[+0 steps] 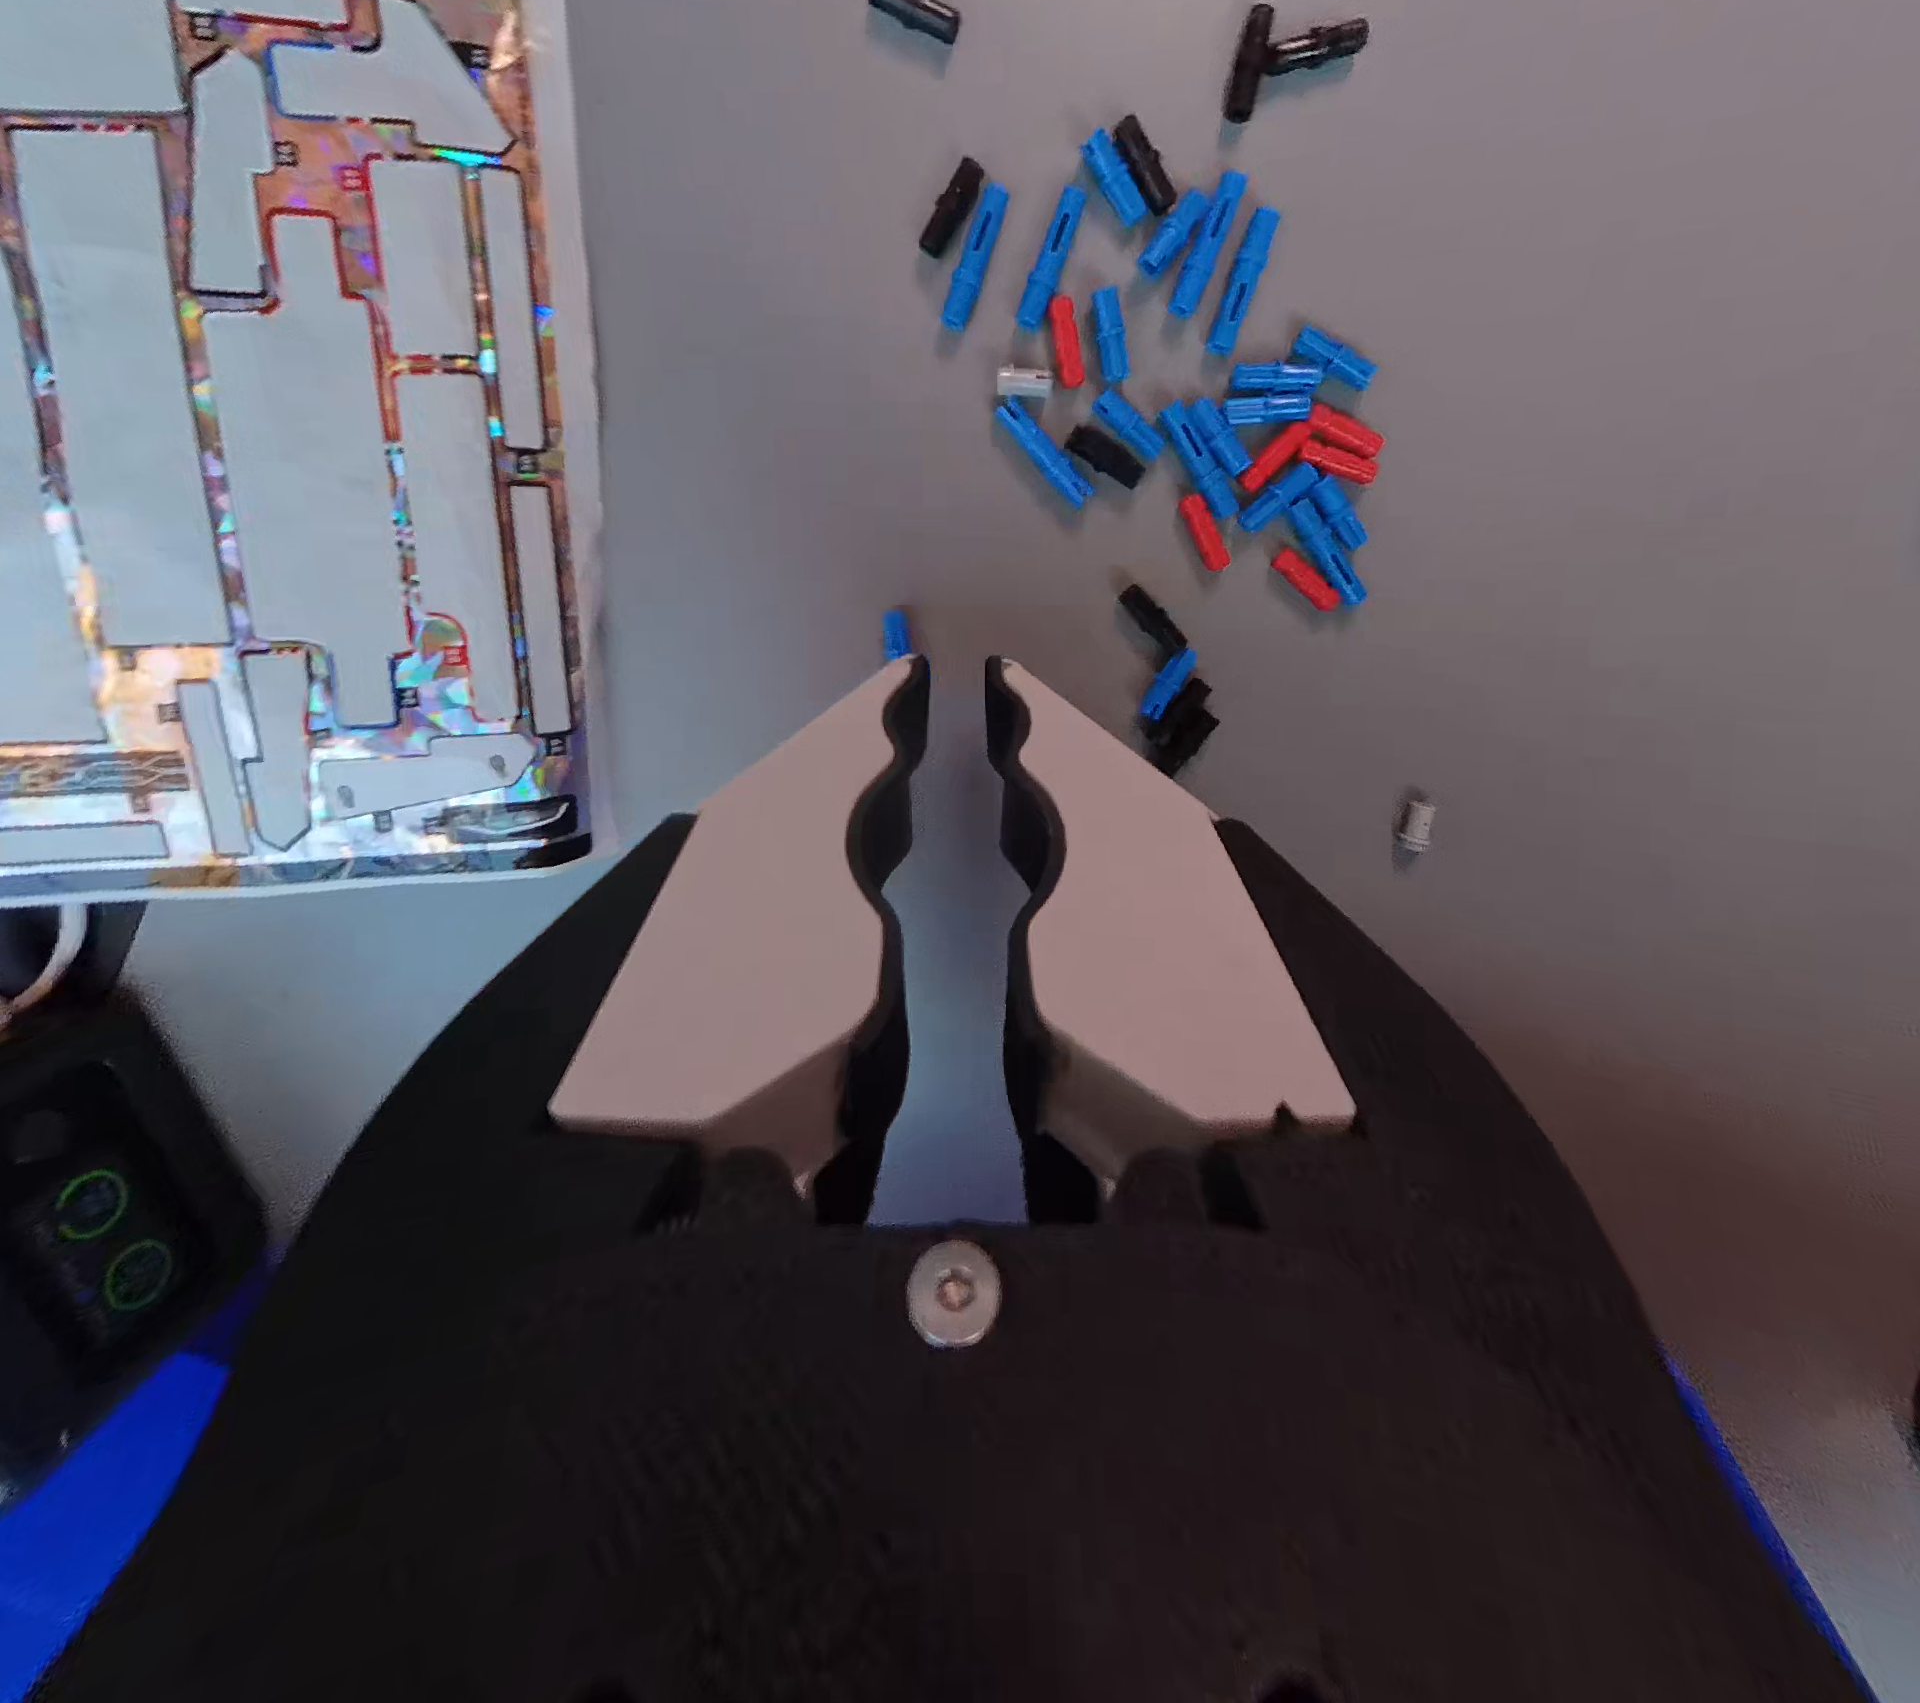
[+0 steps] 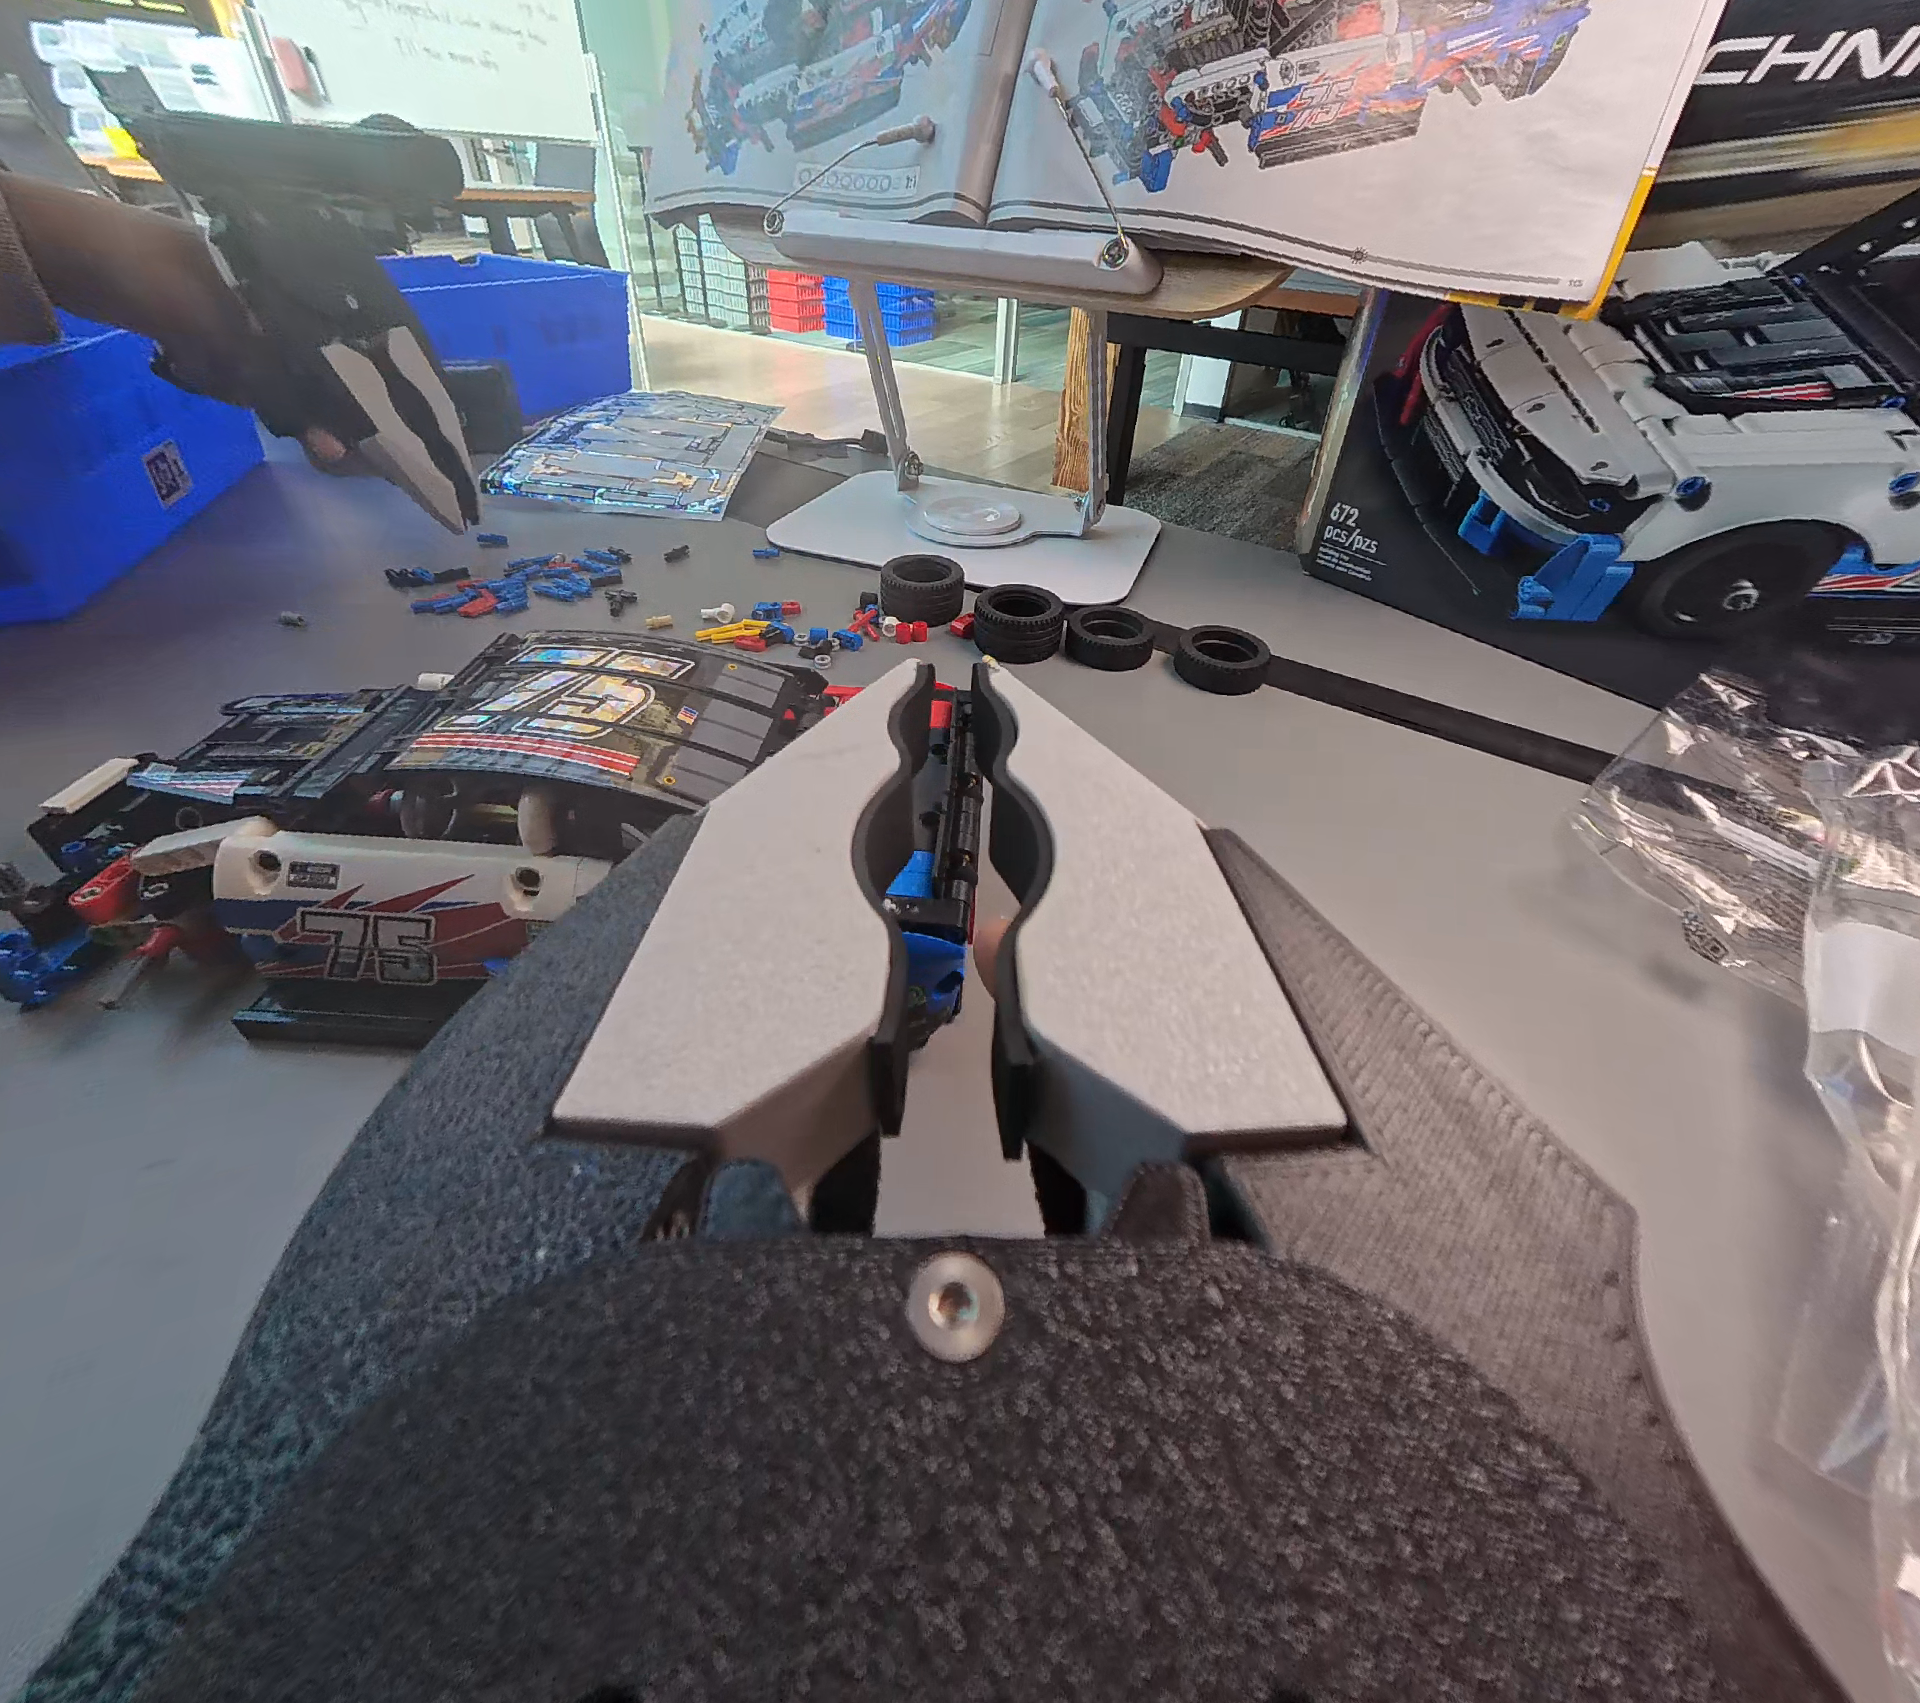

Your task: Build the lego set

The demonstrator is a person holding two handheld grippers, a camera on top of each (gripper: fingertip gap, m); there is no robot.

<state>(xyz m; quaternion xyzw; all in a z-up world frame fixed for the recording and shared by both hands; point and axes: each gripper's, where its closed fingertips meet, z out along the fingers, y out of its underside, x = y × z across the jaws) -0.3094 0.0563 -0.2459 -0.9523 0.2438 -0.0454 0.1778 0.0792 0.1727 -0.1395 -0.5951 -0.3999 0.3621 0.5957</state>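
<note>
Left tool (image 1: 954,666) held over the grey tabletop (image 1: 1558,978), fingers slightly apart and empty, tips just short of the scattered pile of blue, red and black pins (image 1: 1184,365); peeled sticker sheet (image 1: 281,396) left of that pile. Right tool (image 2: 951,671) closed on a black, red and blue lego subassembly (image 2: 940,832), right of the part-built car (image 2: 416,801). Four black tyres (image 2: 1070,625) beyond the car, instruction booklet (image 2: 1195,22) propped on a stand above them
</note>
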